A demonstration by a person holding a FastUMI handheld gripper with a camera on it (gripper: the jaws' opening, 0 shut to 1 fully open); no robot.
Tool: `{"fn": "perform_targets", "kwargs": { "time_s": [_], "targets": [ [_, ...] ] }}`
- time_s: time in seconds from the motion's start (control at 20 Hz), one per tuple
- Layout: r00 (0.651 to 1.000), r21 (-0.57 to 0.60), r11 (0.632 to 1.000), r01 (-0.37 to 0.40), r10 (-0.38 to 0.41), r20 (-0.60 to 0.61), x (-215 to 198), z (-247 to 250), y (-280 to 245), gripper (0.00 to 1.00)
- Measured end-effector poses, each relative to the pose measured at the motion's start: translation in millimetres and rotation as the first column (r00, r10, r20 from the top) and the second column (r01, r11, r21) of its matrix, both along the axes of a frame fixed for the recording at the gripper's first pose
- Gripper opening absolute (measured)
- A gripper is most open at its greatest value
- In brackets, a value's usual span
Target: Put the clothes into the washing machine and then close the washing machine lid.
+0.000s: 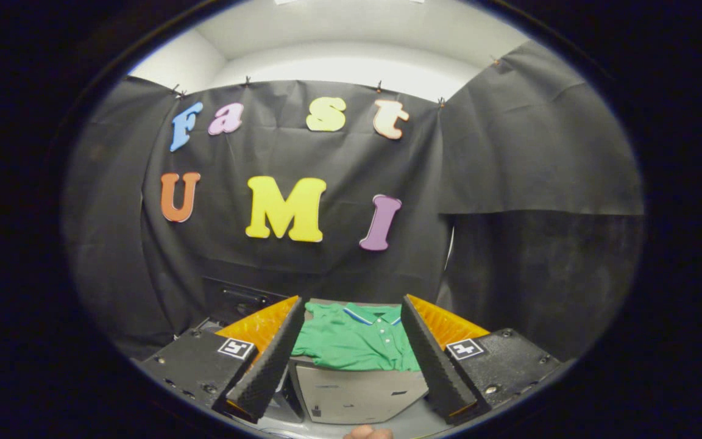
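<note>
A green polo shirt (351,338) with a striped collar lies spread on top of a pale box-shaped unit (357,393), its hem hanging a little over the front edge. My gripper (354,320) is open, raised in front of the shirt, which shows in the gap between the two fingers and a short way beyond them. Nothing is held. A dark machine part (238,302) with a recessed panel stands behind the left finger, mostly hidden.
Black cloth walls close the booth behind and on the right, close to the box. A fingertip of a person's hand (368,433) shows just below the box front. A white wall rises above the cloth.
</note>
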State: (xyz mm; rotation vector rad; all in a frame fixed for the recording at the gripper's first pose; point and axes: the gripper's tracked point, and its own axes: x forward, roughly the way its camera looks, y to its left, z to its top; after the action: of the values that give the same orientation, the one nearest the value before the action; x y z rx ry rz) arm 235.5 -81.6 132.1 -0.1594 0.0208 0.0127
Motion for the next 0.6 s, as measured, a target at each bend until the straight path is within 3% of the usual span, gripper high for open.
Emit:
{"fn": "perform_targets", "kwargs": {
  "time_s": [0.3,0.6],
  "targets": [
    [0.980,-0.064,0.998,0.010,-0.022,-0.200,108.4,-38.9,-42.7,1.00],
    [0.936,-0.038,0.999,0.006,-0.019,-0.353,169.0,-97.2,-67.9,1.00]
  ]
}}
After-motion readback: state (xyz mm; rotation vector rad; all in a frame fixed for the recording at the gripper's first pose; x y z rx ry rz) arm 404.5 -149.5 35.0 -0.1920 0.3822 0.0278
